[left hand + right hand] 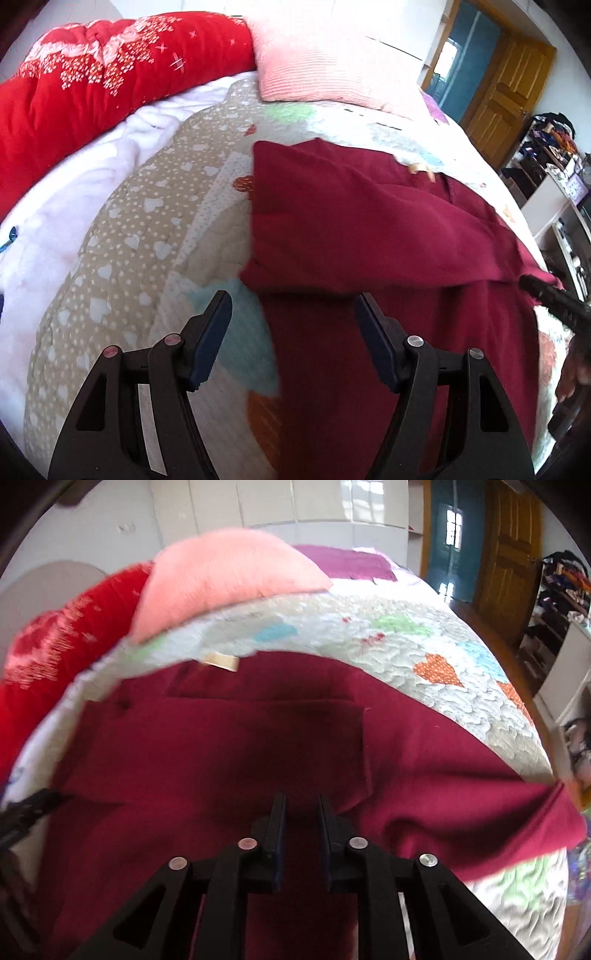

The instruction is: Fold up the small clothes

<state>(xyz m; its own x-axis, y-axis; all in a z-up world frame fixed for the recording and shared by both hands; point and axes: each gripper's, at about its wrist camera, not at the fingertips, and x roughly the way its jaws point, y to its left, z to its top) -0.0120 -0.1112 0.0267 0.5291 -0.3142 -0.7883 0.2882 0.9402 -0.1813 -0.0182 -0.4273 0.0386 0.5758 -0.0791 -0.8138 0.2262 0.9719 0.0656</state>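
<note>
Two grippers hang over a maroon garment (369, 229) spread on a quilted bedspread (155, 221). Nearest in the left wrist view, the left gripper (293, 310) has its fingers spread wide, nothing between them, poised above the garment's left edge where a folded flap lies over the lower layer. In the right wrist view, the right gripper (301, 805) shows a narrow gap between its fingers; the pads press on no cloth, and the garment (221, 746) lies just beneath them. A pale label (221, 661) sits at the garment's far edge. Beyond it rest a pink pillow (229, 572) and a red floral quilt (92, 74). Farthest back stands a wooden door (511, 546).
</note>
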